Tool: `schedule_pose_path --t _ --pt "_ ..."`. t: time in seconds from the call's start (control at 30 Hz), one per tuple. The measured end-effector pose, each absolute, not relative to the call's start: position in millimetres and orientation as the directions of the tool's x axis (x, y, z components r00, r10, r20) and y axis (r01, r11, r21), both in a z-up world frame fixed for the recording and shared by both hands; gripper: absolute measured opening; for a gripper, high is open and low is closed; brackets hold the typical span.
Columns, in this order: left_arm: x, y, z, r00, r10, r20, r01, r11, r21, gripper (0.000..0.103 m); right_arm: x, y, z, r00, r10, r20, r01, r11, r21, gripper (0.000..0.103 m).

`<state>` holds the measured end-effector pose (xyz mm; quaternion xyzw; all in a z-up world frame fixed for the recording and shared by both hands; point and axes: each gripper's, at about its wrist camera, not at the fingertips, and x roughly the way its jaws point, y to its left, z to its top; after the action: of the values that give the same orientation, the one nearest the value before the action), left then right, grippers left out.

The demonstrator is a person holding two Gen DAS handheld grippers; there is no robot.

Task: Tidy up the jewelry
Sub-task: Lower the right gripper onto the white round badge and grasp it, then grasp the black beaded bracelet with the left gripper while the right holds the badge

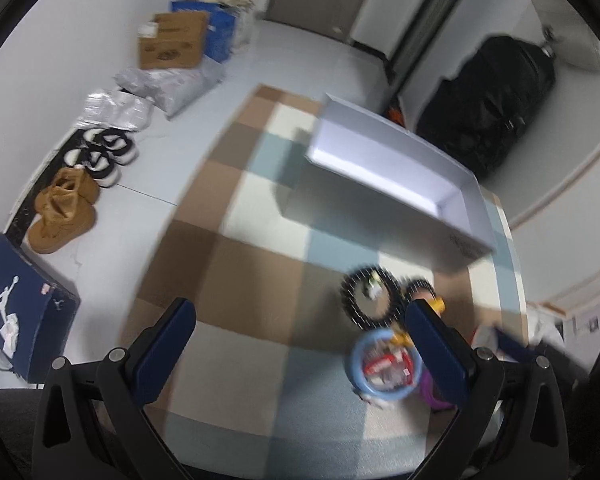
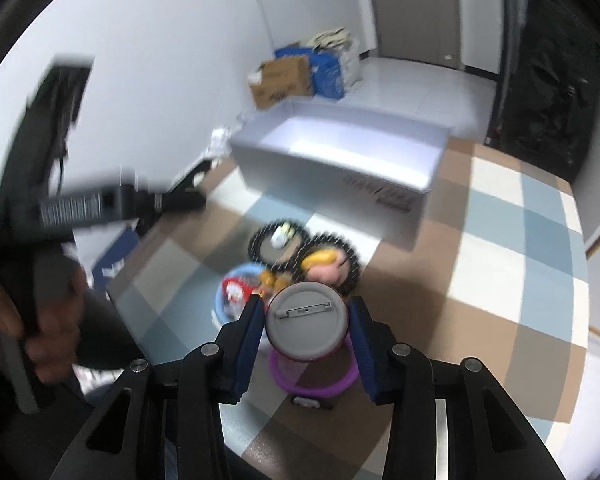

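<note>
Checkered tabletop [image 2: 500, 216] carries our badge pile beside the white box [image 2: 340, 160] — our right tool [image 2: 306, 320] pinches a grey-backed pin badge [image 2: 306, 322], probably bound for it; left tool [image 1: 300, 344] hangs released.

one white box [image 2: 332, 176], perhaps five badges [image 2: 306, 326]

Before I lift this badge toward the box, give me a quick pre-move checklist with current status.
1. Right claw around the grey pin badge, back side up: ok.
2. Pads firmly pressing the badge: cannot tell.
3. White box open on top: ok.
4. Left claw open and holding nothing: ok.
5. Purple ring under the badge, free of it: cannot tell.
6. Picture sharp enough to judge: not ok, motion blur.
</note>
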<state>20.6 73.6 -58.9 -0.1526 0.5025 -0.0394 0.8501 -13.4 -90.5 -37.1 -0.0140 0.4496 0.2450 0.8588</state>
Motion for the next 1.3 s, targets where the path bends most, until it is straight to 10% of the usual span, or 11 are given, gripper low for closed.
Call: schedule_pose_path --t 0.33,0.7,1.3 --pt "0 31 -57 0.451 -0.262 -0.853 0.137 0.965 -0.224 0.086 -9 -123 -17 0.555 0.380 -0.740 -0.318 0.919 0.233 0.041" --pt "-3 35 -59 0.375 -0.376 -0.848 0.176 0.926 -0.332 0.021 -14 -131 -13 0.573 0.385 -0.724 -0.305 0.920 0.248 0.041" --pt "3 12 -56 0.370 -0.313 -0.875 0.169 0.948 -0.268 0.017 -16 -138 -6 0.588 0.396 -0.706 -0.298 0.917 0.266 0.041"
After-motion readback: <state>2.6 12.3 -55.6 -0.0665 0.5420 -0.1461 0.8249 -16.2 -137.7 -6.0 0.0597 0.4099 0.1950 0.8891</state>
